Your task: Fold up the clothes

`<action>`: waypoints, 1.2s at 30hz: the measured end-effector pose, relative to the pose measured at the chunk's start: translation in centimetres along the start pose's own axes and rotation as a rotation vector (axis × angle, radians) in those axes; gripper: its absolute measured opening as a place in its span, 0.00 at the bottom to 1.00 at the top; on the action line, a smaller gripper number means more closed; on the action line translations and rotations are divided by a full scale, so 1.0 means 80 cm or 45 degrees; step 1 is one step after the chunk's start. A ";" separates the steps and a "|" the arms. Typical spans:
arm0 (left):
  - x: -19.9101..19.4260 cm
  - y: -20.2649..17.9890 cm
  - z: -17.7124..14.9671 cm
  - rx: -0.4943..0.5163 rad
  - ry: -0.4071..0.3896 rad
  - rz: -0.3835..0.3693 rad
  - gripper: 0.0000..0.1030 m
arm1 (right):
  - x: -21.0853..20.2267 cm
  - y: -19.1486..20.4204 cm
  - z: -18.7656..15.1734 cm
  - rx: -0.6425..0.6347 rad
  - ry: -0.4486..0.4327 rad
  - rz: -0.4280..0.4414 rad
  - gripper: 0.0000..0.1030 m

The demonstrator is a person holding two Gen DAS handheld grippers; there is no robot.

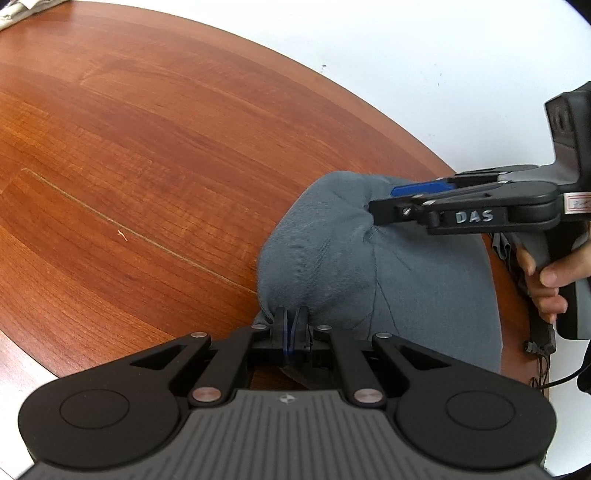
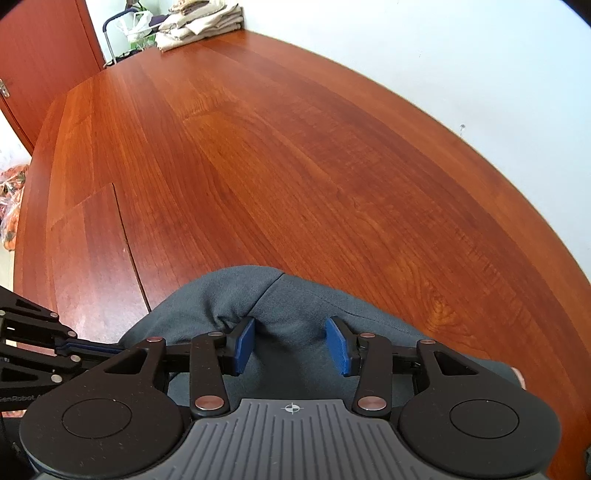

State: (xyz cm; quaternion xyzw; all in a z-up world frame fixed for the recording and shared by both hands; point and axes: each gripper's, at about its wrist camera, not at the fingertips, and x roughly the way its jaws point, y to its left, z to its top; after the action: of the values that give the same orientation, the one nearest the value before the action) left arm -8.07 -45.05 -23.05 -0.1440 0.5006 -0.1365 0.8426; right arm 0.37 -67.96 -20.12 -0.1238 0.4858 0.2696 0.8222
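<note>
Two hand-held grippers (image 2: 291,345) — one grey garment (image 2: 303,306) — perhaps one beige cloth pile (image 2: 199,24).

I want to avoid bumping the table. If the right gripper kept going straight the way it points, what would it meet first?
Most likely the grey garment: the right gripper stands open with a bunched fold between its fingers. The wooden table appears to lie beneath the cloth.

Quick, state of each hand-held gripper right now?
Left hand-held gripper: closed, pinching the grey garment.
Right hand-held gripper: open, pads apart over the garment.
</note>
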 end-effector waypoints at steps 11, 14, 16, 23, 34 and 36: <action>-0.020 -0.024 0.032 0.050 -0.061 -0.020 0.65 | -0.101 -0.034 -0.041 0.237 -0.195 -0.051 0.80; -0.032 -0.034 0.052 0.092 -0.097 -0.067 0.75 | -0.121 -0.039 -0.062 0.303 -0.211 -0.058 0.82; -0.033 -0.039 0.070 0.111 -0.082 -0.119 0.82 | -0.128 -0.043 -0.074 0.351 -0.207 -0.066 0.83; -0.003 -0.065 0.129 0.225 0.035 -0.236 0.91 | -0.141 -0.044 -0.116 0.583 -0.198 -0.160 0.83; 0.107 -0.082 0.192 0.409 0.269 -0.414 0.96 | -0.150 -0.040 -0.173 0.970 -0.110 -0.363 0.83; 0.130 -0.078 0.198 0.422 0.329 -0.465 0.97 | -0.148 -0.038 -0.180 1.015 -0.084 -0.387 0.83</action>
State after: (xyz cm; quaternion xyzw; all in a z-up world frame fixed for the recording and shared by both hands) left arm 10.16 -53.01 -21.79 -0.0735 0.5406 -0.3835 0.7452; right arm -13.03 -81.00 -17.21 0.1423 0.5017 -0.0598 0.8512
